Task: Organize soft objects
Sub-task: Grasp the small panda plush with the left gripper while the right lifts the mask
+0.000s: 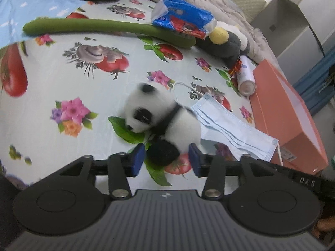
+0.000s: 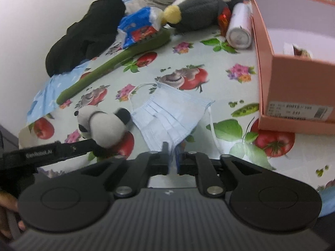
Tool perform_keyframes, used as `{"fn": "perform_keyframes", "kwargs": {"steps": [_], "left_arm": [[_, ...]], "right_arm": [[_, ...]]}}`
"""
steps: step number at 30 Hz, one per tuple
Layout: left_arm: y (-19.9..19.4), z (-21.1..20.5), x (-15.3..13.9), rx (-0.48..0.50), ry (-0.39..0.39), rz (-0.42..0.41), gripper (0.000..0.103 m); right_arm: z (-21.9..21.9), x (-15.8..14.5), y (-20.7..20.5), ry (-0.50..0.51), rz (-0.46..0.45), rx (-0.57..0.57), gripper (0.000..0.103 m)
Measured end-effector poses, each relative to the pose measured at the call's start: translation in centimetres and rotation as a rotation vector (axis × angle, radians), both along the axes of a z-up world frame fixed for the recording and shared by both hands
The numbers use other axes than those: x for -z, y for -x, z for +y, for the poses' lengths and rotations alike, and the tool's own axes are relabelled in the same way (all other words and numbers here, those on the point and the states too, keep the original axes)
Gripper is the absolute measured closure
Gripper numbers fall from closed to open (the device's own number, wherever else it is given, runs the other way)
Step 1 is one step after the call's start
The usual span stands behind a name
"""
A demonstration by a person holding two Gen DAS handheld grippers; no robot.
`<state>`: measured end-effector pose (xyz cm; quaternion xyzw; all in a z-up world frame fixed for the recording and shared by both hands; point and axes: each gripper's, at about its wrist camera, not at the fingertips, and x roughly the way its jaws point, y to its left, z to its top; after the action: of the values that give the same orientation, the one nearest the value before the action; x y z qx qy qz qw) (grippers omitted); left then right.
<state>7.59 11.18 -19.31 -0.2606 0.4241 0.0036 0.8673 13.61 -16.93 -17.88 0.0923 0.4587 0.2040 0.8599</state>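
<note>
The left claw (image 1: 166,159) stands open around the toy panda's (image 1: 159,115) black leg, pads clear. The right claw (image 2: 172,159), jaws narrowly parted, pinches nothing at the face mask's (image 2: 169,113) edge on the table (image 2: 230,87).

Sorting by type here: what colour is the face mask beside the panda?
Pale blue face mask, white ear loops; clearest in the right wrist view.

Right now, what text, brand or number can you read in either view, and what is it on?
"GenRobot.AI": side of the left gripper.
"DAS": on the right gripper's arm, seen from the left wrist.
Sticker on the pink box: digits, too blurred.
Blue packet, white bottle: print unreadable.
</note>
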Motion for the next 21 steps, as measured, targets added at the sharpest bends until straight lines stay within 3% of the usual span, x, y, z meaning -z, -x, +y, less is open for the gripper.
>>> {"fn": "perform_keyframes", "kwargs": {"steps": [1, 2, 12, 16, 18, 21], "left_arm": [[0.1, 0.0, 0.0, -0.014, 0.012, 0.001, 0.046], [0.2, 0.0, 0.0, -0.028, 0.026, 0.007, 0.044], [-0.4, -1.6, -1.2, -0.095, 0.084, -0.001, 0.031], [-1.4, -1.8, -1.2, -0.141, 0.110, 0.016, 0.026], [-2.0, -1.9, -1.0, -0.155, 0.122, 0.029, 0.026], [-3.1, -2.6, -1.2, -0.143, 0.063, 0.042, 0.024]], "right_arm": [[0.1, -0.2, 0.2, 0.010, -0.015, -0.012, 0.061], [0.1, -0.4, 0.3, 0.018, -0.027, -0.021, 0.054], [0.5, -2.3, 1.5, 0.084, -0.161, -0.116, 0.055], [0.6, -3.0, 1.0, 0.110, -0.237, -0.129, 0.036], [0.5, -2.7, 0.6, 0.108, -0.254, -0.128, 0.036], [0.9, -1.8, -0.4, 0.149, -0.267, -0.154, 0.036]]}}
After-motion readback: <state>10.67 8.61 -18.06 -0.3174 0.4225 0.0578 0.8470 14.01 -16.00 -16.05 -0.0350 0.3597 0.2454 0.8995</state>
